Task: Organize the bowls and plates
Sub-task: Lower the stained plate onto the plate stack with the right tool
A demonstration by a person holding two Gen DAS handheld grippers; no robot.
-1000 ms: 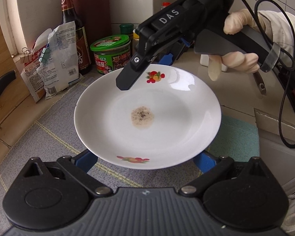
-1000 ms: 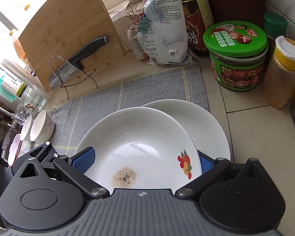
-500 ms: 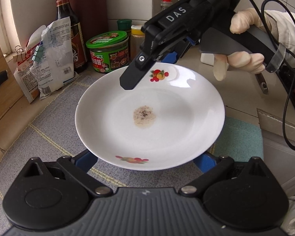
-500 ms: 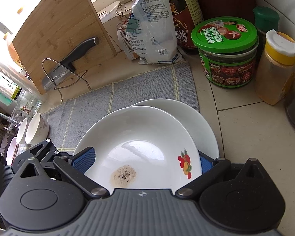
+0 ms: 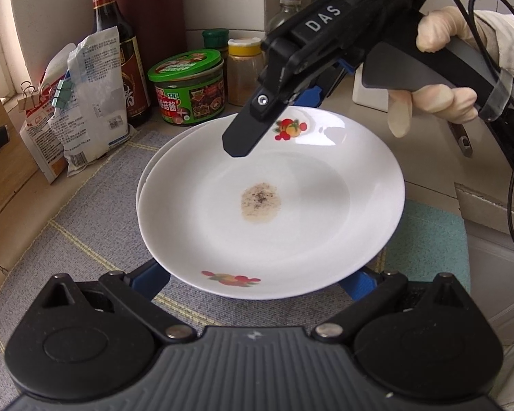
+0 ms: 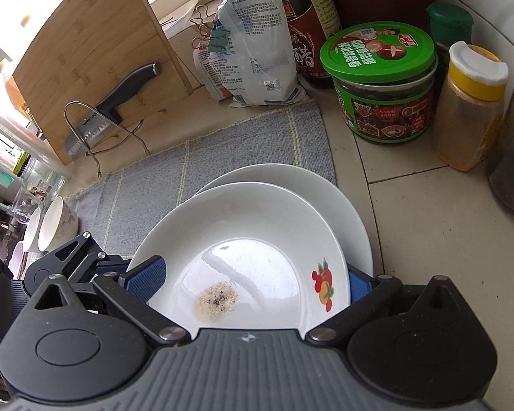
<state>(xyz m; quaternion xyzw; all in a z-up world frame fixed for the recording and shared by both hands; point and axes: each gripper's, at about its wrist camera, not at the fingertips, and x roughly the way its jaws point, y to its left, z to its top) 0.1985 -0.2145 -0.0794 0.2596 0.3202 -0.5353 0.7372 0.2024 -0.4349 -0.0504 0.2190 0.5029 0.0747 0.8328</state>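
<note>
A white plate with fruit prints and a brown stain (image 5: 291, 219) is held level between both grippers, just above a second white plate (image 5: 161, 157) lying on the grey mat. My left gripper (image 5: 257, 284) is shut on the plate's near rim. My right gripper (image 5: 274, 113) is shut on its far rim. In the right wrist view the stained plate (image 6: 243, 260) sits between the right gripper's (image 6: 253, 281) blue pads, over the lower plate (image 6: 325, 191). Two white bowls (image 6: 51, 226) stand at the mat's left end.
A grey checked mat (image 6: 202, 164) covers the counter. Behind it stand a green-lidded jar (image 6: 380, 89), a yellow-capped spice bottle (image 6: 469, 109), a sauce bottle (image 5: 120, 48) and clipped bags (image 6: 253, 44). A bamboo board (image 6: 85, 51) with a knife (image 6: 109, 109) leans at left.
Both grippers carried the stained plate toward the jars and down, so it now hangs over the second plate. Both grips are unchanged.
</note>
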